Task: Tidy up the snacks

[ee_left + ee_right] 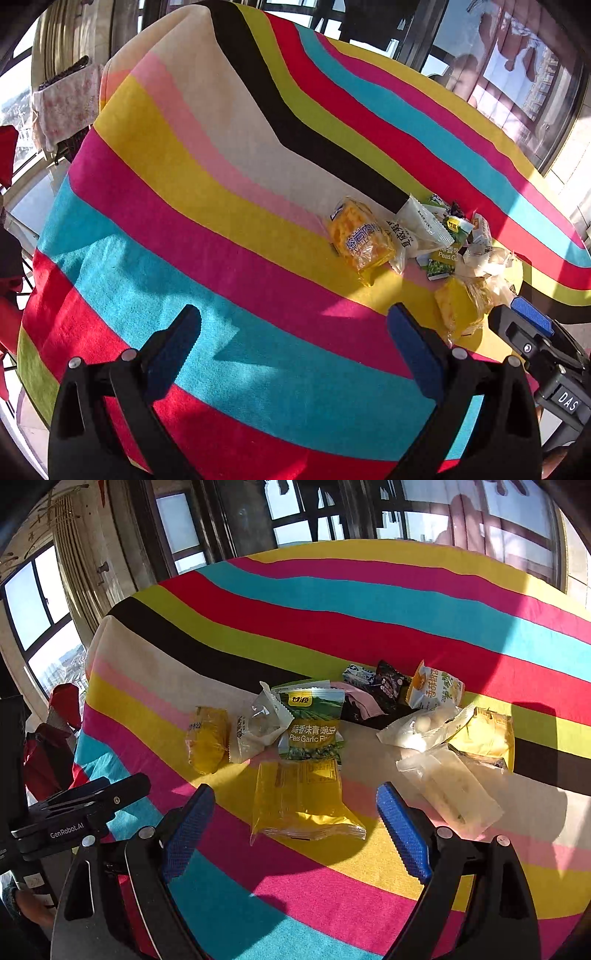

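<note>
Several crinkly snack packets [312, 720] on a striped terry tablecloth [332, 627].
Both the left gripper [293, 325] and right gripper [295, 805] gape empty, ribbed blue pads [404, 834] apart.

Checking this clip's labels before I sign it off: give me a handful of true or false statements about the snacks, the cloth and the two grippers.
1. The right gripper holds a packet. False: its jaws stand open, and the yellow packet lies on the cloth between and beyond them, unpressed.
2. The green pea packet lies just beyond the yellow packet. True.
3. The snacks sit in a basket. False: they lie loose on the striped cloth.
4. The left gripper is open over bare cloth. True.
5. A dark packet lies at the far side of the pile. True.
</note>
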A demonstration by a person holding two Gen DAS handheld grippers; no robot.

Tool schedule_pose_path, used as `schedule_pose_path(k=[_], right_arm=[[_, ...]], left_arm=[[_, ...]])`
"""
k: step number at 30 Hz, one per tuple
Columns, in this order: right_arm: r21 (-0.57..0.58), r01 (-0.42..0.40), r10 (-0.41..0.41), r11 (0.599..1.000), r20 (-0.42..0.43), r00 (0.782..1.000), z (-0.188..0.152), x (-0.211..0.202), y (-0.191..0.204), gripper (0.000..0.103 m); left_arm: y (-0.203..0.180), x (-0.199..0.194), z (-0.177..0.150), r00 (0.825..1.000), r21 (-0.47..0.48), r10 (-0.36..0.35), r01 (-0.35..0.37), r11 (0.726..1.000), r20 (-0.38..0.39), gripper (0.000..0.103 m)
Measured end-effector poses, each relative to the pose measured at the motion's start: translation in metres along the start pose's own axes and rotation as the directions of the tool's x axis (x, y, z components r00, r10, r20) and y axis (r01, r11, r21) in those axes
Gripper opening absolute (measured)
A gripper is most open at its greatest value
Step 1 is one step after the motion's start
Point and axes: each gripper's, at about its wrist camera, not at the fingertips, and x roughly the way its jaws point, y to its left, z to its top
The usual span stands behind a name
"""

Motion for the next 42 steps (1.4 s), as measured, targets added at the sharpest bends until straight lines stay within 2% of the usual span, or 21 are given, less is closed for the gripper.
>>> schedule_pose_path(k=[5,6,8,9,12,16,17,20,21,22,23,24,25,27,30,36,39,42], right_arm=[[-0.050,0.093,-0.098,0.994,-0.119,0.988,0.001,0.040,0.008,0.086],[-0.048,0.078,-0.083,0.996,-0.113,0.990,-0.001,0.038,0.006,0.082],[-0.049,0.067,-0.071,0.997,-0.084,0.994,-0.006,0.027,0.002,0.057],[-0.059,0.068,-0.073,0.996,-0.081,0.994,-0.010,0.023,0.001,0.055],[-0.069,0.046,-0.051,0.997,-0.070,0.996,-0.025,0.010,-0.007,0.054],[-0.024,0.008,-0.009,1.000,-0.045,0.999,-0.037,-0.006,-0.022,0.054],[-0.017,0.008,-0.009,1.000,-0.041,0.999,-0.039,-0.007,-0.024,0.054],[0.007,-0.007,0.007,1.000,-0.024,1.000,-0.042,-0.009,-0.030,0.054],[0.014,-0.009,0.009,1.000,-0.023,1.000,-0.042,-0.010,-0.031,0.054],[0.020,-0.011,0.012,1.000,-0.026,1.000,-0.041,-0.010,-0.033,0.054],[0.025,-0.016,0.017,1.000,-0.028,0.999,-0.040,-0.011,-0.034,0.054],[0.032,-0.024,0.025,0.999,-0.027,0.999,-0.041,-0.012,-0.036,0.054],[0.041,-0.031,0.032,0.999,-0.026,0.999,-0.042,-0.012,-0.038,0.054],[0.063,-0.046,0.047,0.997,-0.024,0.999,-0.042,-0.012,-0.043,0.054],[0.082,-0.046,0.048,0.996,-0.025,0.999,-0.040,-0.012,-0.045,0.054],[0.076,-0.038,0.040,0.996,-0.022,0.999,-0.040,-0.012,-0.042,0.054],[0.080,-0.040,0.042,0.996,-0.018,0.999,-0.038,-0.010,-0.044,0.054],[0.078,-0.040,0.042,0.996,-0.018,0.999,-0.039,-0.012,-0.043,0.054]], left_arm=[[0.022,0.002,0.008,1.000,-0.053,-0.007,0.005,0.999,-0.027,0.101],[0.022,0.005,0.008,0.999,-0.049,-0.011,0.009,0.999,-0.038,0.101],[0.017,0.013,0.011,0.998,-0.037,-0.026,0.023,0.999,-0.063,0.101],[0.014,0.018,0.013,0.997,-0.036,-0.031,0.029,0.999,-0.070,0.101],[0.003,0.030,0.020,0.996,-0.039,-0.037,0.034,0.999,-0.082,0.101],[-0.024,0.049,0.041,0.996,-0.033,-0.038,0.035,0.999,-0.075,0.101],[-0.030,0.053,0.045,0.997,-0.032,-0.027,0.025,0.999,-0.070,0.101],[-0.044,0.069,0.054,0.994,-0.018,0.070,-0.071,0.997,-0.089,0.101],[-0.046,0.075,0.055,0.992,-0.025,0.064,-0.067,0.997,-0.104,0.101],[-0.047,0.075,0.055,0.994,-0.023,0.071,-0.073,0.997,-0.087,0.098],[-0.048,0.074,0.055,0.995,-0.011,0.075,-0.076,0.997,-0.069,0.085],[-0.048,0.072,0.054,0.995,0.008,0.080,-0.080,0.997,-0.052,0.077],[-0.047,0.068,0.052,0.999,0.016,0.041,-0.040,0.999,-0.035,0.039],[-0.038,0.060,0.046,0.999,-0.021,-0.031,0.030,0.999,-0.031,0.037],[-0.027,0.041,0.032,0.999,-0.020,-0.040,0.040,0.999,0.018,0.037],[-0.008,0.023,0.007,0.996,-0.032,-0.079,0.081,0.996,0.052,0.037],[-0.011,0.020,0.004,0.992,-0.042,-0.098,0.102,0.994,0.084,0.037],[-0.012,0.021,0.005,0.990,-0.053,-0.117,0.121,0.991,0.084,0.037]])
